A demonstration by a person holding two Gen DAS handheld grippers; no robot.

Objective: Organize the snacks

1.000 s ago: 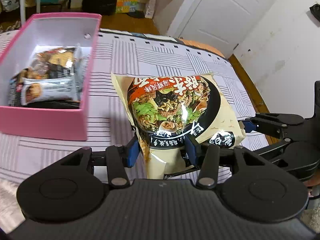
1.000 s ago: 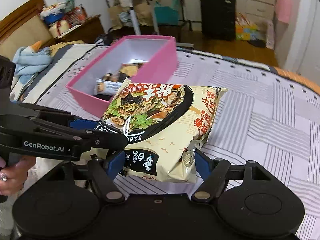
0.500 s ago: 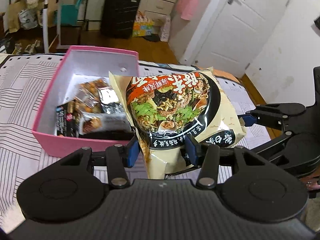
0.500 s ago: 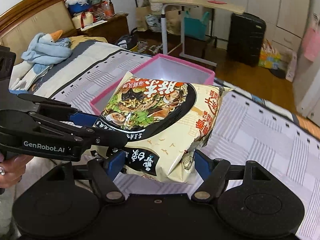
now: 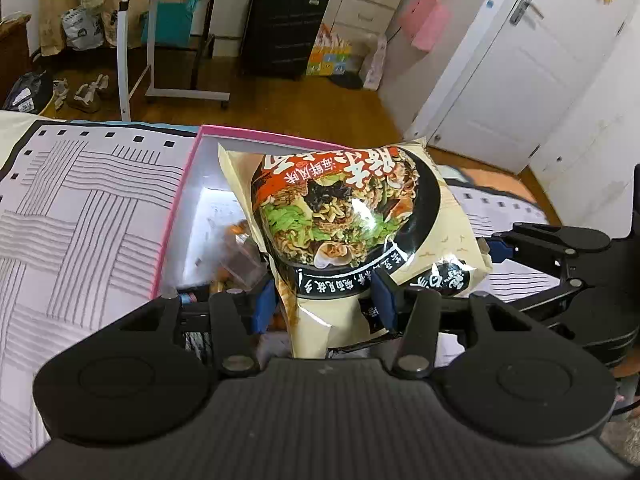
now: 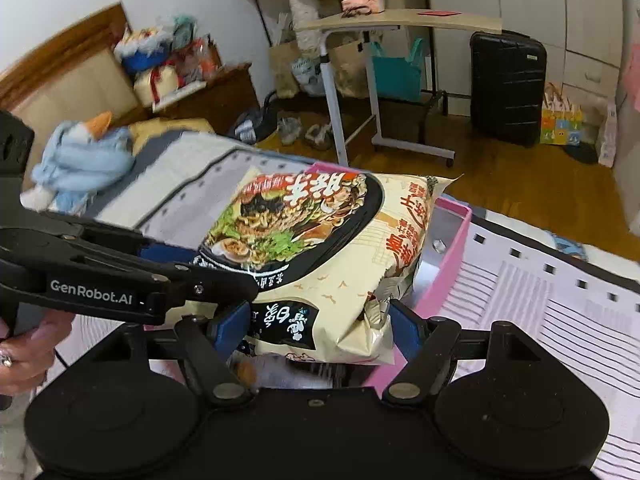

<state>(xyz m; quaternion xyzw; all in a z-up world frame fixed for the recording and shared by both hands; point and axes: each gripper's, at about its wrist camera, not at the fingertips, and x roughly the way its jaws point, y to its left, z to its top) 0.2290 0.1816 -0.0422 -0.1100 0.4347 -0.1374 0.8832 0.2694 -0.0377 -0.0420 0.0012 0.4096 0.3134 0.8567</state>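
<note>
Snacks are nearly sorted: the big cream-coloured noodle packet with the bowl picture on its front (image 5: 352, 228) now hangs over the open pink cardboard box (image 5: 176, 216), where a second ago it was out above the striped grey-and-white bedspread (image 5: 80, 216) with the box well off to one side. I have carried it across with both of my grippers. My left gripper (image 5: 324, 300) pinches the packet's lower edge between its blue pads, jaws fairly narrow and just a shade looser than before, though the plastic is clamped between them as far as I can see. My right gripper (image 6: 316, 324) holds the packet's near corner with jaws set wide, pads (image 6: 404, 322) pressed against the crumpled side seam, and that spread has not changed. Below the packet, in my left view, a few small dark-wrapped snack packs (image 5: 236, 268) already lie in the box's near end; the white floor farther in looks bare. I judge the carry is done and the placing step is next: lower the packet toward that free floor, then let go with both hands. Being puffed and slippery, it may slide or tip onto the smaller packs if one side is released first.
</note>
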